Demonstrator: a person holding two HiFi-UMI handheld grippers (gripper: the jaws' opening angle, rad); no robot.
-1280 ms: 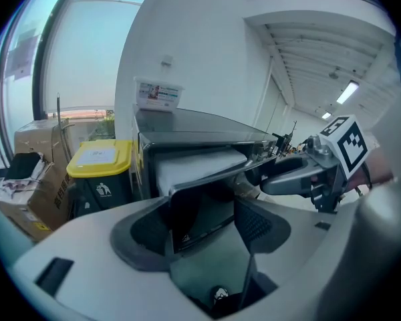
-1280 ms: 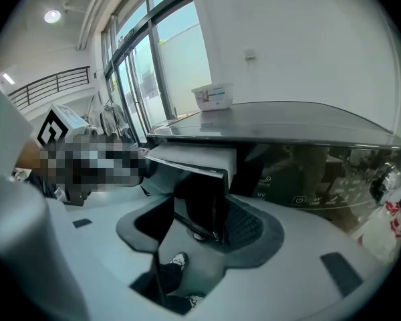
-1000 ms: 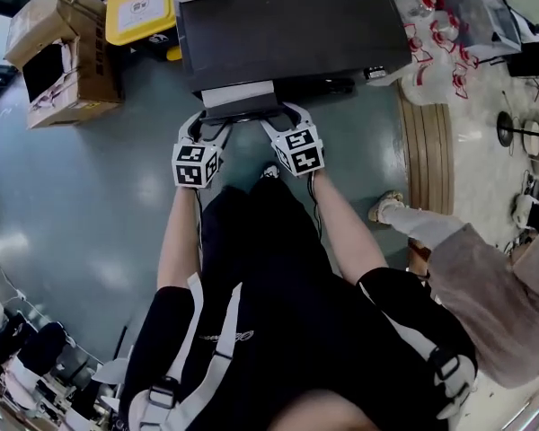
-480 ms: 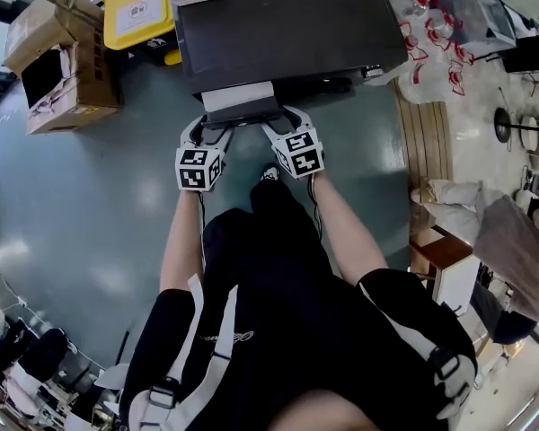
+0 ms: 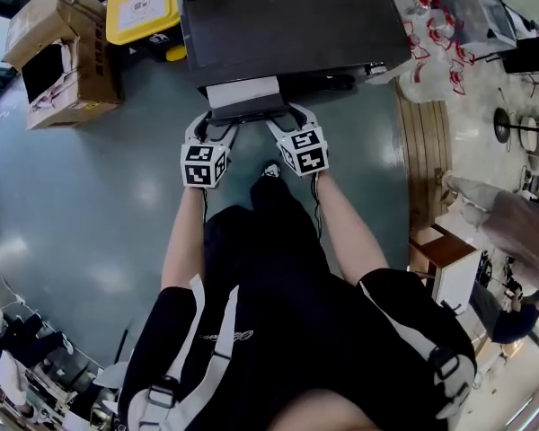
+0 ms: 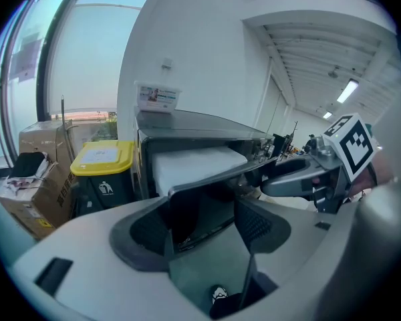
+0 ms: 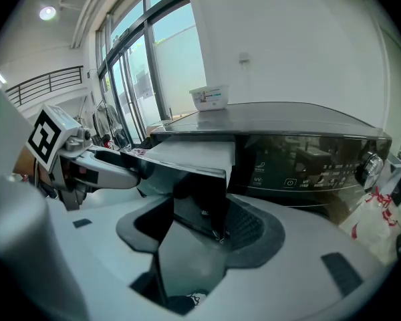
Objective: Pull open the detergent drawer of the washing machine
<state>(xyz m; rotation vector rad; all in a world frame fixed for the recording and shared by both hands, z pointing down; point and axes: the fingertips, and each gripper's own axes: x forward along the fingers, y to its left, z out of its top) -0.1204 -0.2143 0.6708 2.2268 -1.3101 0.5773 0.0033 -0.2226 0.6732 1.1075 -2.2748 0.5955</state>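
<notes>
Dark washing machine (image 5: 287,25); detergent drawer (image 5: 242,92) at its front left, already drawn out, white tray showing. Left gripper (image 6: 206,209) and right gripper (image 7: 199,212) flank drawer front's ends, likely for even, straight pull. Both claws released, jaws wide, corner between them

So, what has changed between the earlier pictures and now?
Only the person at the right moved, going off toward the right edge of the head view. The left gripper, the right gripper and the pulled-out drawer stayed as they were, with the drawer's front between each gripper's open fingers.
</notes>
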